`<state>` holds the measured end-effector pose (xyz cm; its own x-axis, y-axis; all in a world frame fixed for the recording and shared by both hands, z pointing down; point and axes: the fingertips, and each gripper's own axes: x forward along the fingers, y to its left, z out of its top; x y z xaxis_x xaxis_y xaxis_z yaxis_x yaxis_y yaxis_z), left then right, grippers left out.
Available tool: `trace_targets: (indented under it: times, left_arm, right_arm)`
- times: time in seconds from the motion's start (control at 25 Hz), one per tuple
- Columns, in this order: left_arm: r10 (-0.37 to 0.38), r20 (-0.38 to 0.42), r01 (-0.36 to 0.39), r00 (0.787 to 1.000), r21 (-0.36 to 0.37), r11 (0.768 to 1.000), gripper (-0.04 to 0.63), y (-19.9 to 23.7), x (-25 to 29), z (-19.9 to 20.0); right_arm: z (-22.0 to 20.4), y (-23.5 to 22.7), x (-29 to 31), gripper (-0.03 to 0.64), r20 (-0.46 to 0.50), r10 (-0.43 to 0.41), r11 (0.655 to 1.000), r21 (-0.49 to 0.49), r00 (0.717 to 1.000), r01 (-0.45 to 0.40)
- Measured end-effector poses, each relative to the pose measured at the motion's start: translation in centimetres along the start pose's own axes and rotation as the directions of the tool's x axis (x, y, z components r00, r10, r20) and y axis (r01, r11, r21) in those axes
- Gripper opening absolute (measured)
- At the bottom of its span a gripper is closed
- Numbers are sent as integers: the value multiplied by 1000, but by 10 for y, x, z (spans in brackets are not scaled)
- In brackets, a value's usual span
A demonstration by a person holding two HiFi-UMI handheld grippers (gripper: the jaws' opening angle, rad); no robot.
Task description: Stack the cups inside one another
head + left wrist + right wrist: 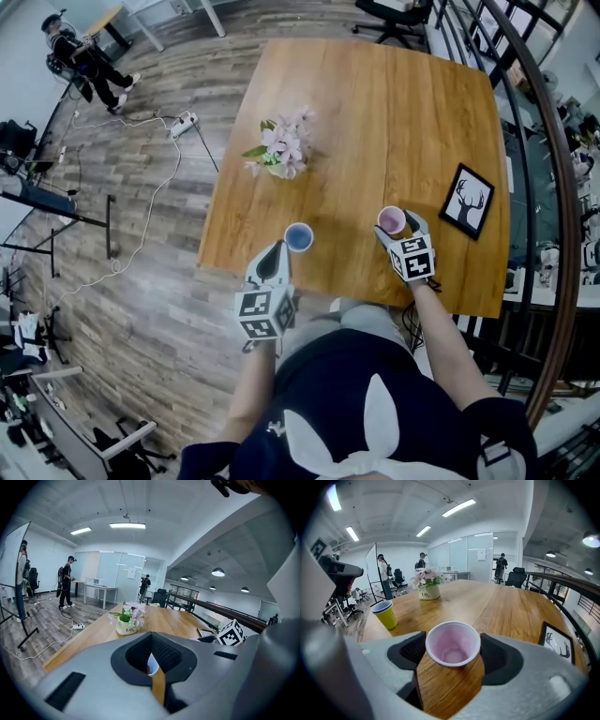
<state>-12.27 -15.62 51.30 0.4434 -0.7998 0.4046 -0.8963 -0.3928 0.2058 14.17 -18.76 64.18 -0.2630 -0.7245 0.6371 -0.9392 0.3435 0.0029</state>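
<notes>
A pink cup (453, 645) stands upright on the wooden table (375, 103), near its front edge. My right gripper (453, 649) is around it, jaws wide; the rim sits close to both pads and looks round, undeformed. In the head view the pink cup (391, 220) shows just ahead of the right gripper (400, 234). A yellow cup with a blue inside (298, 236) stands to its left, also seen as the yellow cup (385, 614). My left gripper (278, 251) points at it from the near left, jaws together and empty; a sliver of that cup (151, 665) shows through them.
A white pot of pink flowers (282, 150) stands mid-table, and a framed deer picture (467, 200) lies at the right edge. A railing (553, 159) runs along the right. Cables and a power strip (184, 122) lie on the floor at left; people stand far off.
</notes>
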Motion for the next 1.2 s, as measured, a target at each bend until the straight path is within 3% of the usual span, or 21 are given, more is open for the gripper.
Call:
trace_targets:
  times: [0.52, 0.84, 1.2]
  left_arm:
    - [9, -5, -9, 1000, -14, 1000, 9, 2, -4, 1]
    - [20, 3, -20, 1000, -15, 1000, 9, 2, -3, -1]
    - [7, -2, -7, 1000, -12, 1000, 9, -5, -4, 1]
  right_arm:
    - [19, 5, -10, 353, 31, 17, 999, -31, 999, -16]
    - [62, 9, -35, 354, 137, 22, 998, -54, 990, -15]
    - [116, 19, -75, 354, 276, 67, 996, -74, 959, -48]
